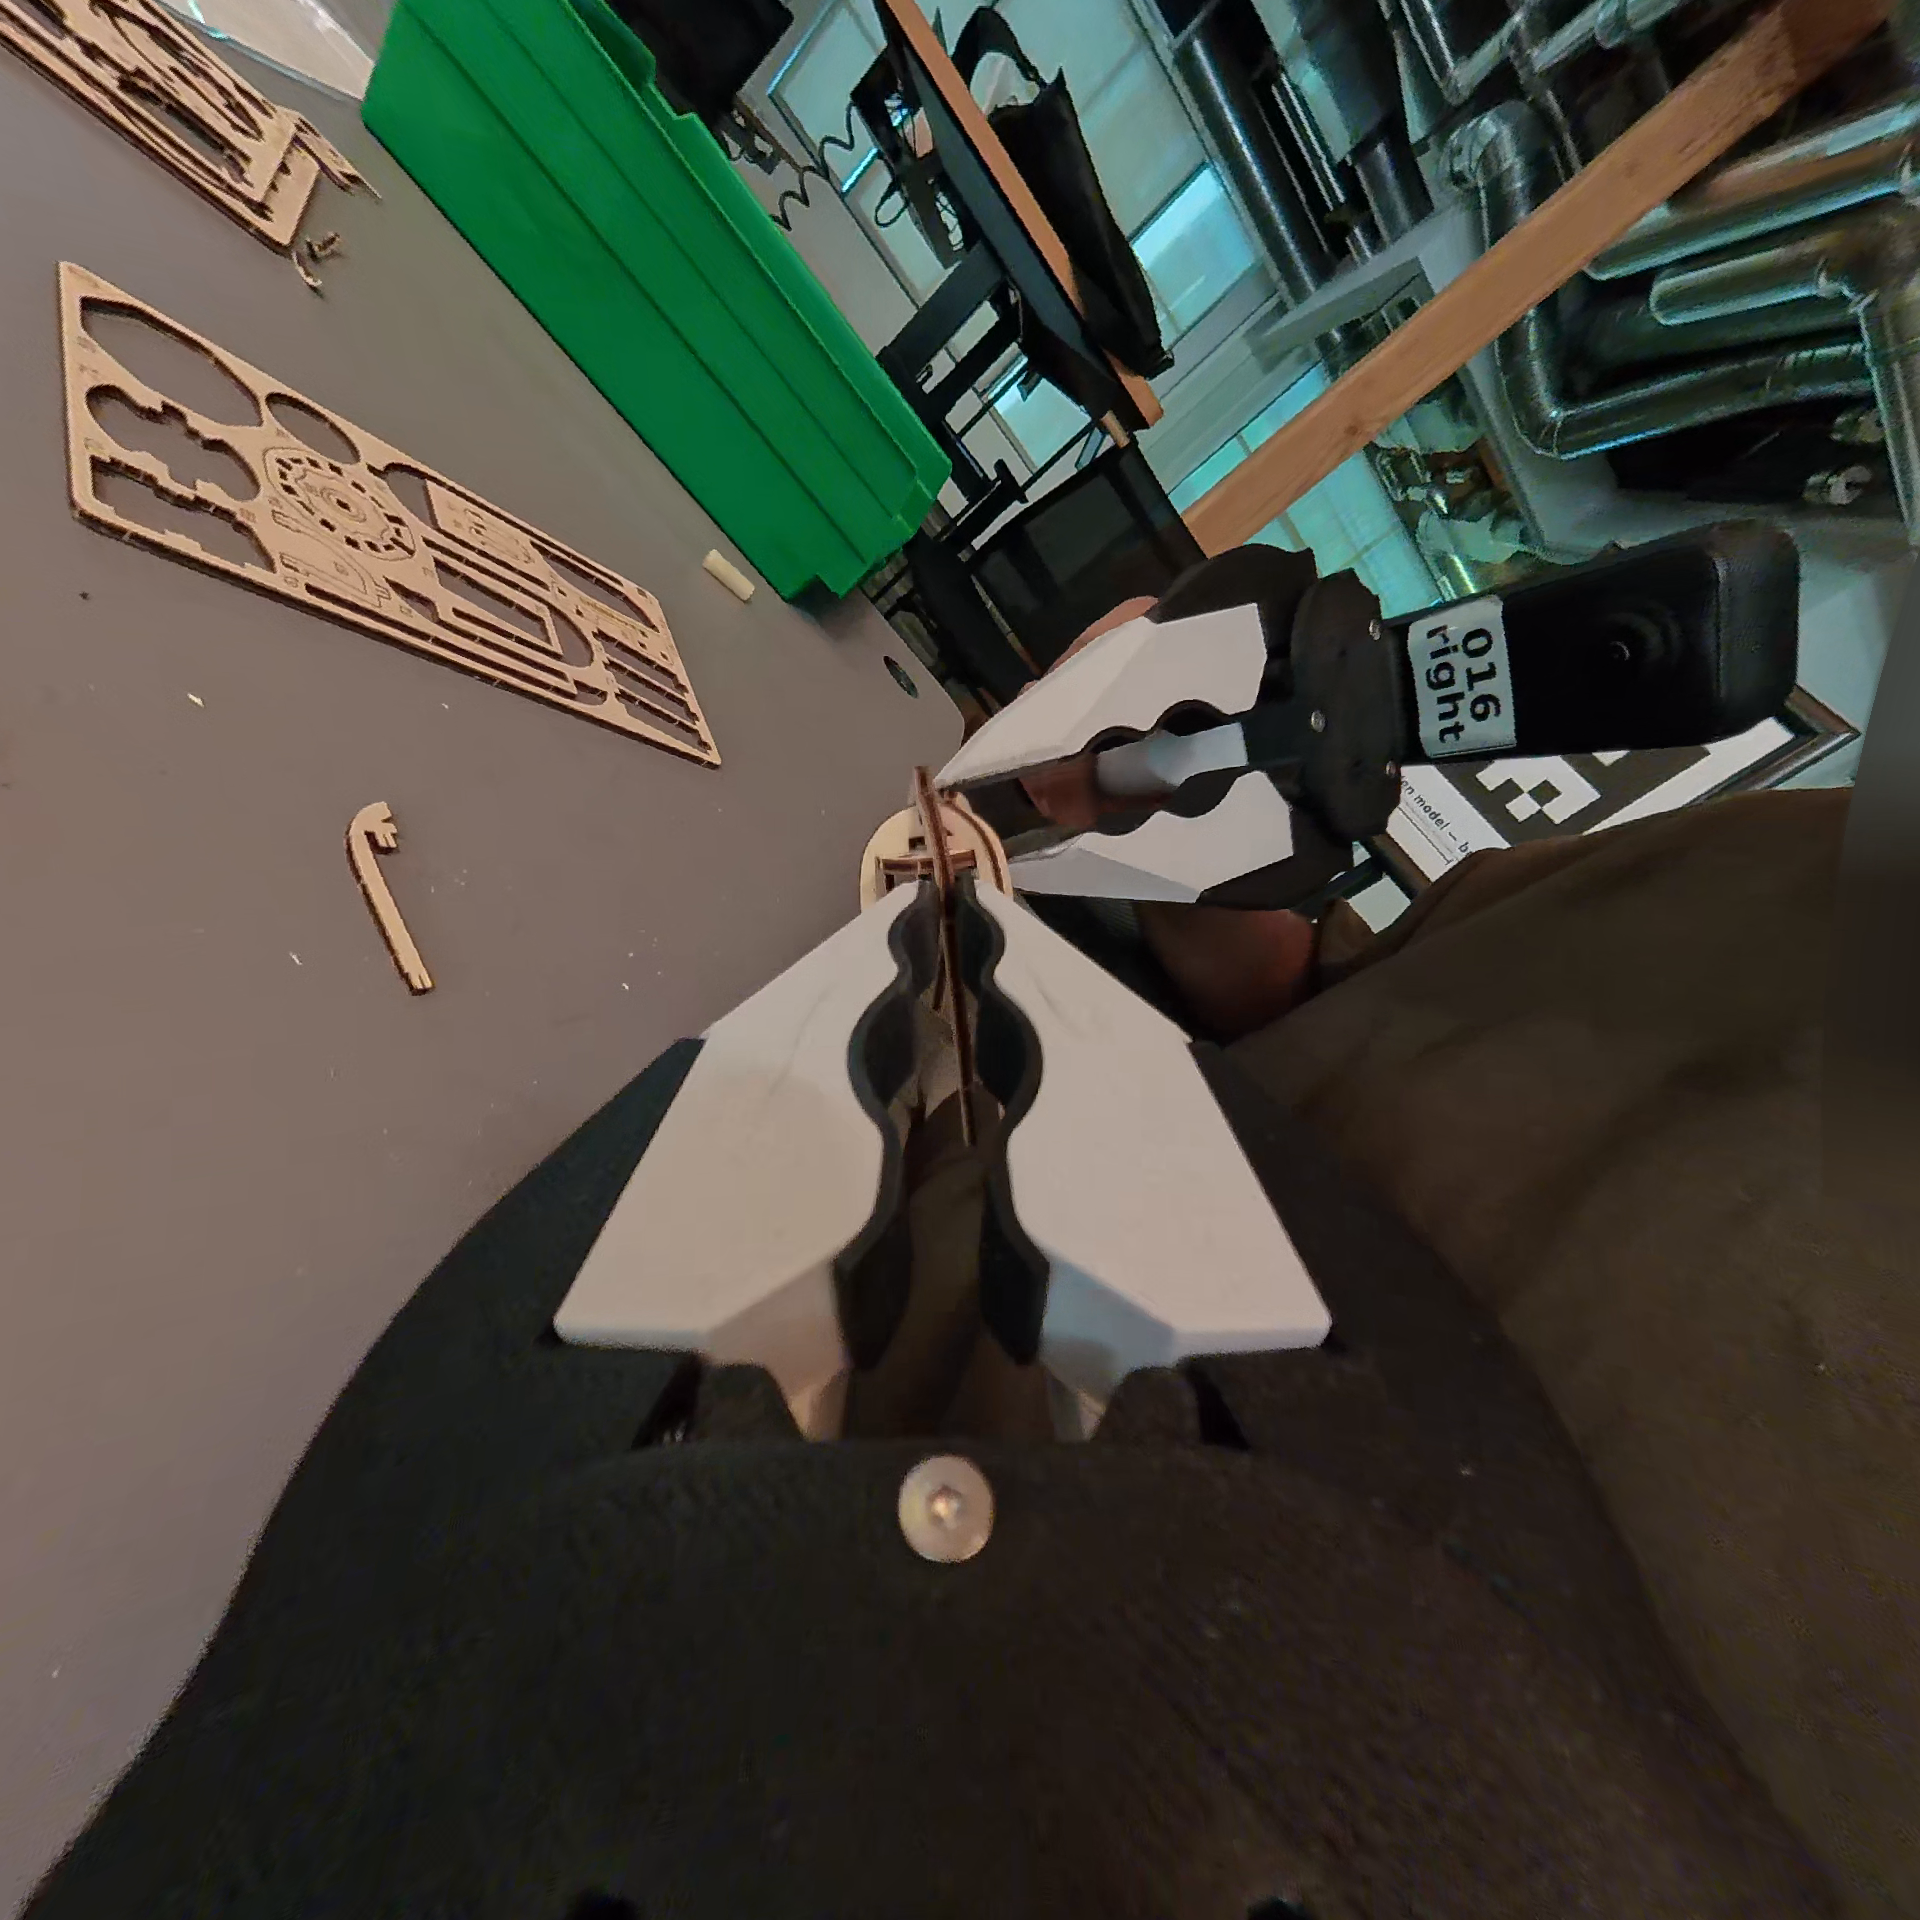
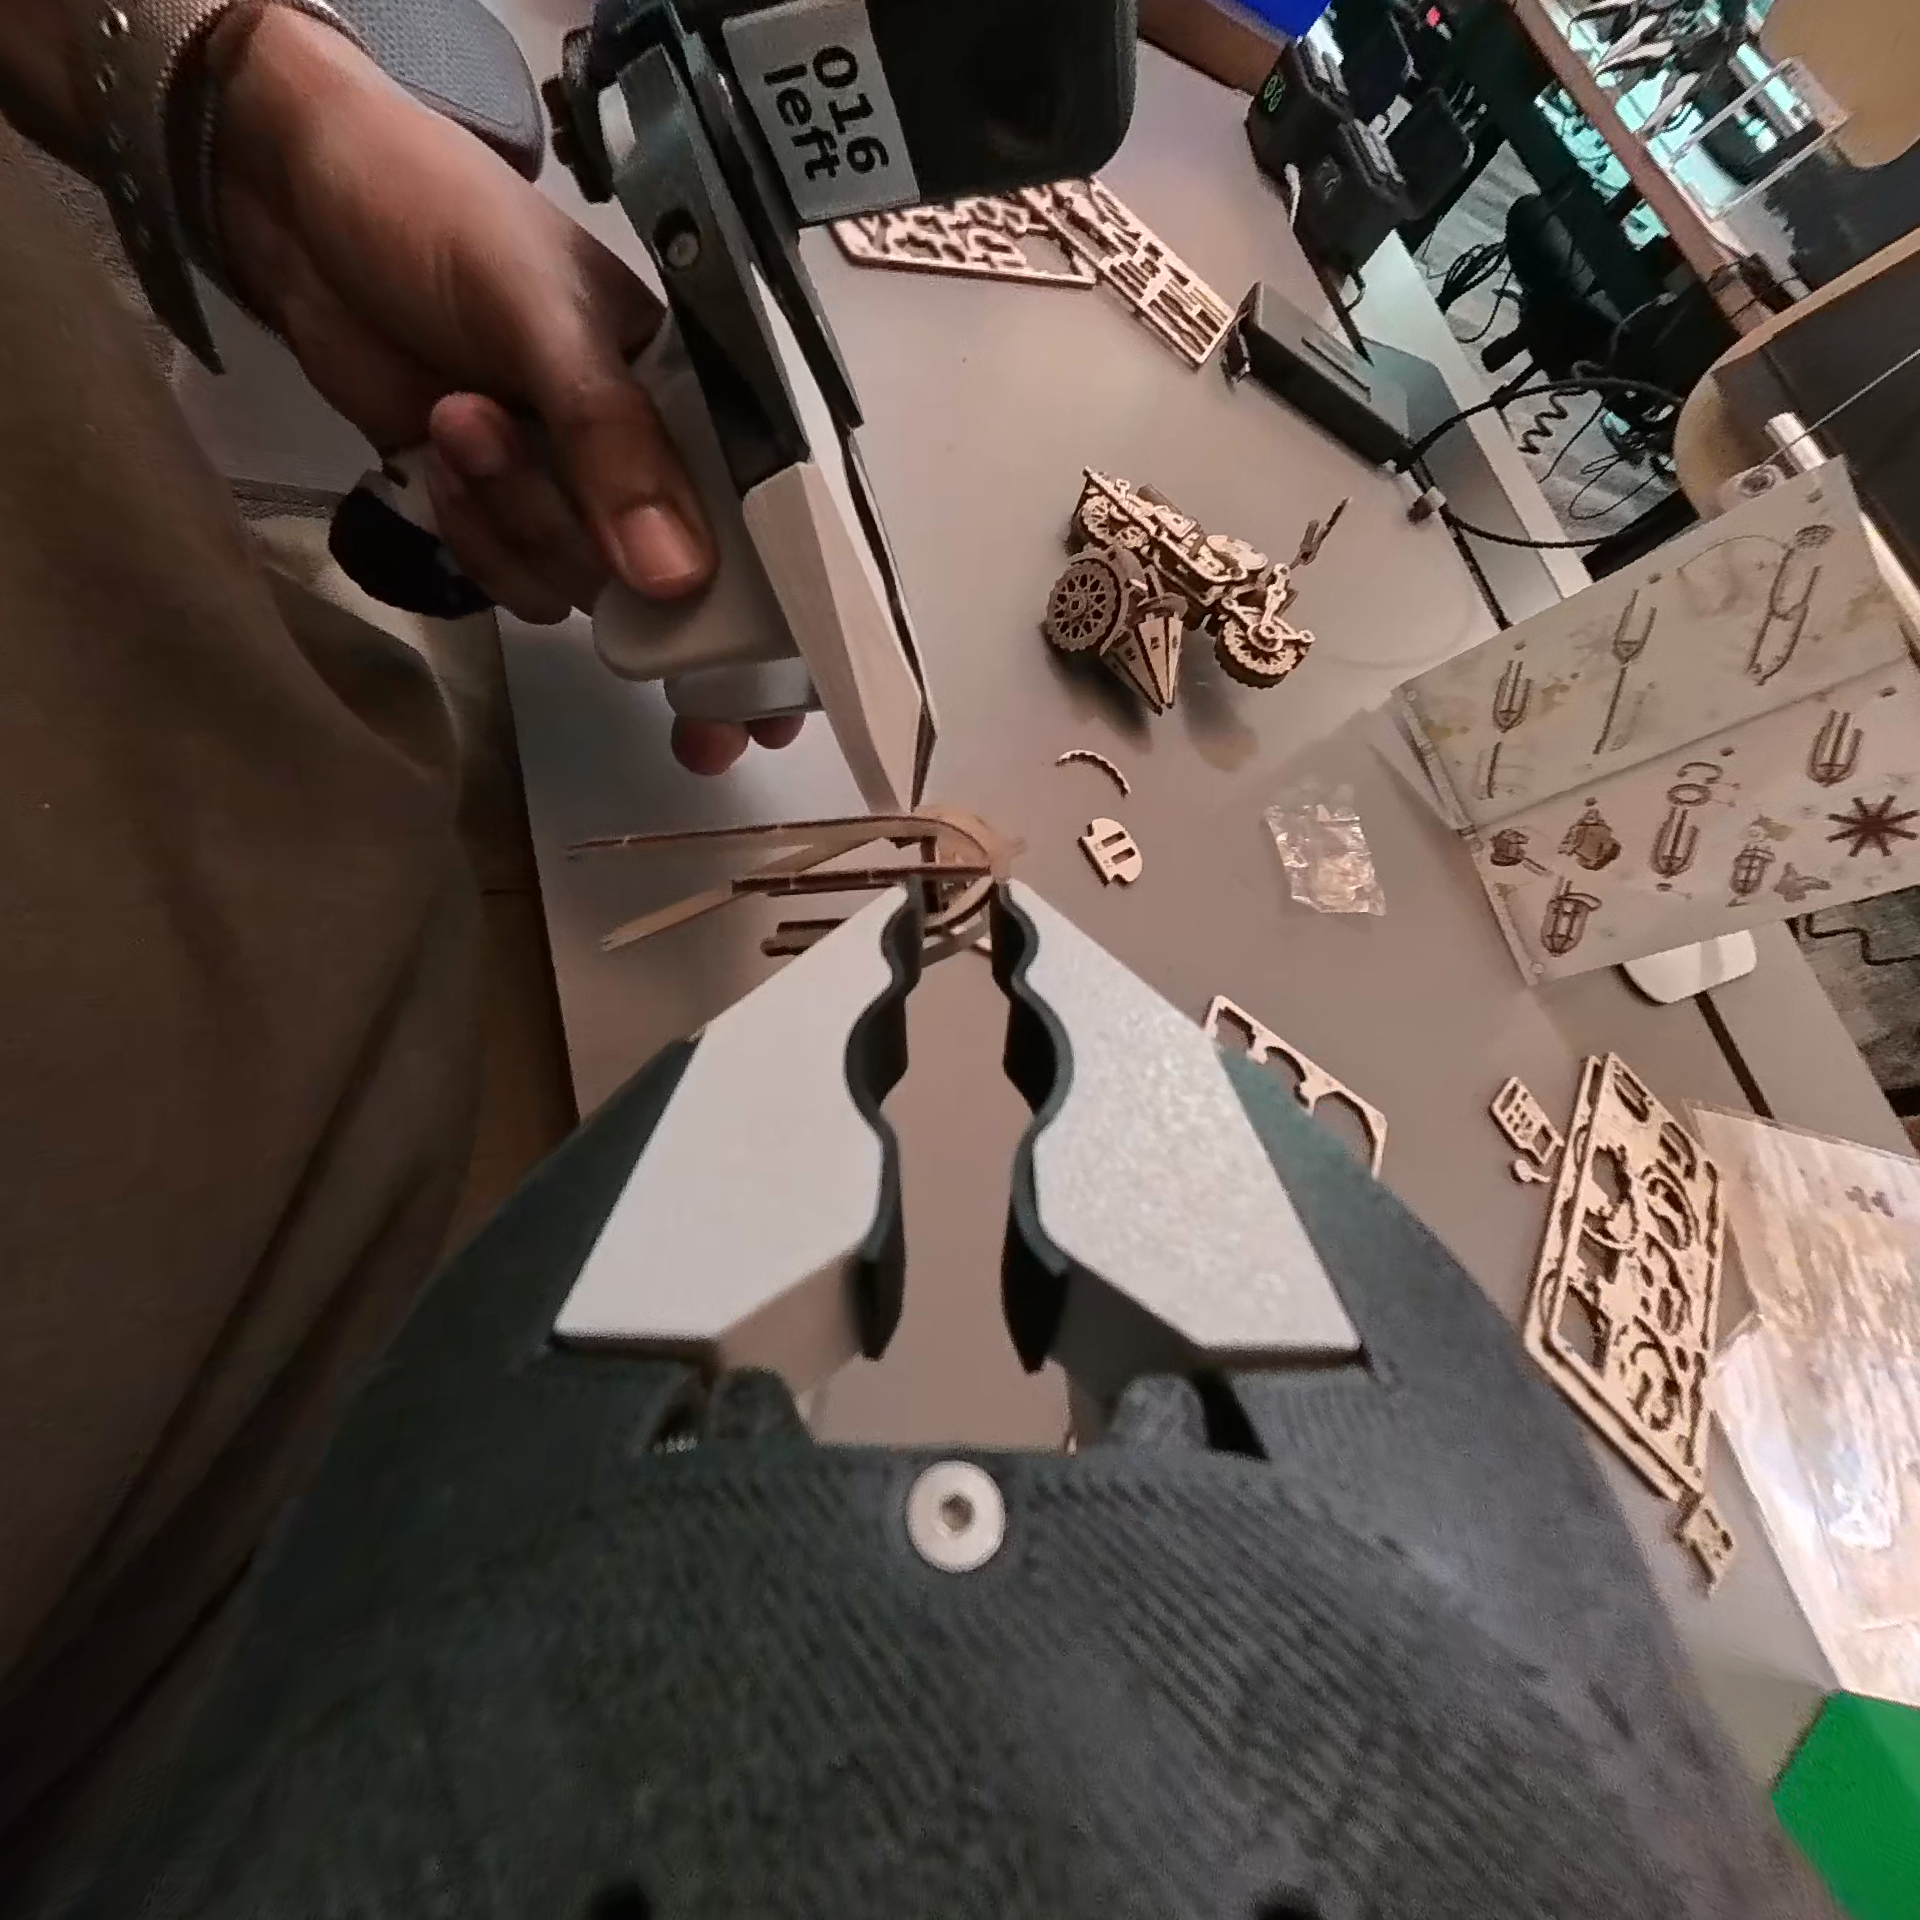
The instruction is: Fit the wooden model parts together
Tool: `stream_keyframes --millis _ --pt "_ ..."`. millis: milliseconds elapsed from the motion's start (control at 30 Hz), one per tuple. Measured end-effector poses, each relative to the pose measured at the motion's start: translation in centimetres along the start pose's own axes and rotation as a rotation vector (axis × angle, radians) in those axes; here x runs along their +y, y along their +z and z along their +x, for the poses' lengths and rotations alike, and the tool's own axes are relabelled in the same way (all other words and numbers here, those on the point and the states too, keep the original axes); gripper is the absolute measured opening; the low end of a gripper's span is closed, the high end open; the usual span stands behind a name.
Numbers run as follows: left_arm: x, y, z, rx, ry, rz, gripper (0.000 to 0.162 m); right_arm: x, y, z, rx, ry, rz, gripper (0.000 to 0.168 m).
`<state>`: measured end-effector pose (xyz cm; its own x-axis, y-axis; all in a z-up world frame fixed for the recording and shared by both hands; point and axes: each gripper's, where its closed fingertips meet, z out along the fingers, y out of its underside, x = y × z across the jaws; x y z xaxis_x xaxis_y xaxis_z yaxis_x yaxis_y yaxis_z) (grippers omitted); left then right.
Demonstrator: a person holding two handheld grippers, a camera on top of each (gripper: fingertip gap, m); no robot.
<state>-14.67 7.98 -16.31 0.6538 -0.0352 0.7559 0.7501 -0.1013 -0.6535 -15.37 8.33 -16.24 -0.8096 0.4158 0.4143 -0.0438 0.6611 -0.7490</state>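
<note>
Grey tabletop (image 2: 1039, 436) stretching ahead and to the right of the right gripper (image 2: 956, 904), its near edge running just left of the fingertips beside a brown-clothed lap. Bare surface directly beyond the tips, up to a small curved toothed piece (image 2: 1093, 767) and a small rounded slotted piece (image 2: 1112, 848); farther on, a finished wooden motorcycle model (image 2: 1169, 582). Off to the right, a crumpled clear bag (image 2: 1325, 857), an open instruction booklet (image 2: 1662, 748) and a punched-out plywood sheet (image 2: 1621, 1278), leaving a clear lane between them and the fingers. White fingers with wavy black pads (image 2: 1023, 1049), narrowly parted, tips closing around the curved ribs of the wooden sub-assembly (image 2: 831, 862) held off the table; whether actually pinching, cannot tell. Thin ribs fanning leftward from the tips, toward the lap. From above left, the left gripper (image 1: 940, 883) coming down onto the same assembly, a hand (image 2: 499, 343) wrapped on its handle. In the left wrist view, fingers nearly together, clamped on a thin wooden plate (image 1: 954, 997) running edge-on between the pads, with the rounded pale end of the assembly just past the tips. Opposite gripper's pointed tips meeting that end from the right, slightly spread. Left of the fingers, open grey table with a hooked wooden piece (image 1: 387, 894), a large part sheet (image 1: 364, 520), and a green bin (image 1: 644, 281) toward the far edge.
</note>
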Motion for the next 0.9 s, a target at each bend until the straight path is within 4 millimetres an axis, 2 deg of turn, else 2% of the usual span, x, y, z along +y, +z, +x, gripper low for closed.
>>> stream_keyframes --millis 500,767,800,900 --pt "0.1 0.3 0.1 0.026 -0.076 0.031 0.002 0.4 0.0 0.2 -0.007 0.106 -0.032 0.008" --pt "-1.7 -0.4 -0.3 0.077 -0.201 0.139 0.001 -1.0 -0.3 1.4 0.023 0.185 0.092 0.015" --pt "-1.9 -0.6 -0.5 0.071 -0.197 0.15 0.001 -0.9 -0.4 1.7 0.034 0.196 0.103 0.021" --pt "-2.7 -1.3 -0.9 0.052 -0.178 0.182 0.001 -0.2 -0.5 2.3 0.016 0.283 0.119 0.026"
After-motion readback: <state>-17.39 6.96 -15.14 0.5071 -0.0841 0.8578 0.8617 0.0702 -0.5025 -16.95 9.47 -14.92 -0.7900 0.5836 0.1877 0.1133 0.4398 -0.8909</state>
